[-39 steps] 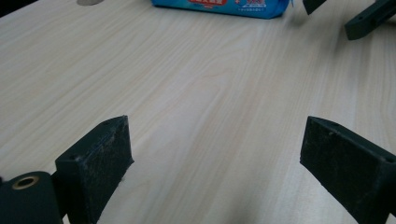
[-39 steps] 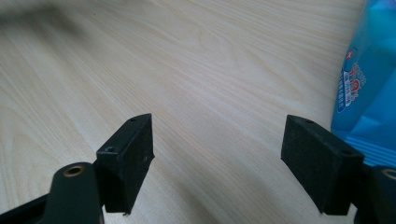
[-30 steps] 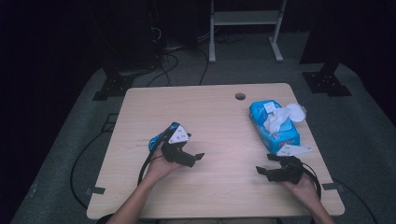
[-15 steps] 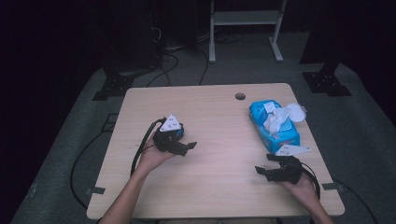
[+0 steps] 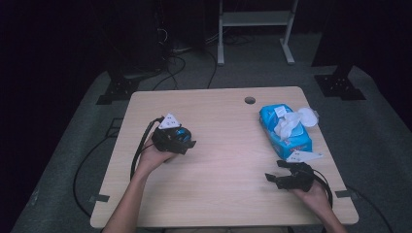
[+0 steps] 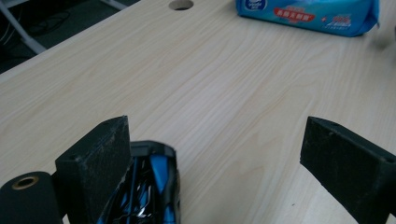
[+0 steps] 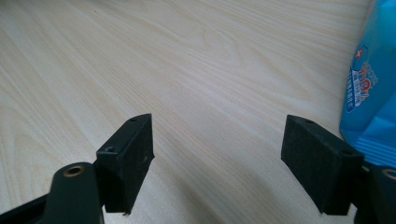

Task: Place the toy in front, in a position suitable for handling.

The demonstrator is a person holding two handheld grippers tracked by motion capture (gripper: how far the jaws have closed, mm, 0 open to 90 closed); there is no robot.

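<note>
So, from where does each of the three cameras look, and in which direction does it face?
High view: above the person's side, facing forward and down on the table; forearms, left gripper, right gripper.
Left gripper view: rides the left gripper, looking between its open jaws across the table.
Right gripper view: rides the right gripper, jaws open, low over the wood.
All share the blue tissue pack.
</note>
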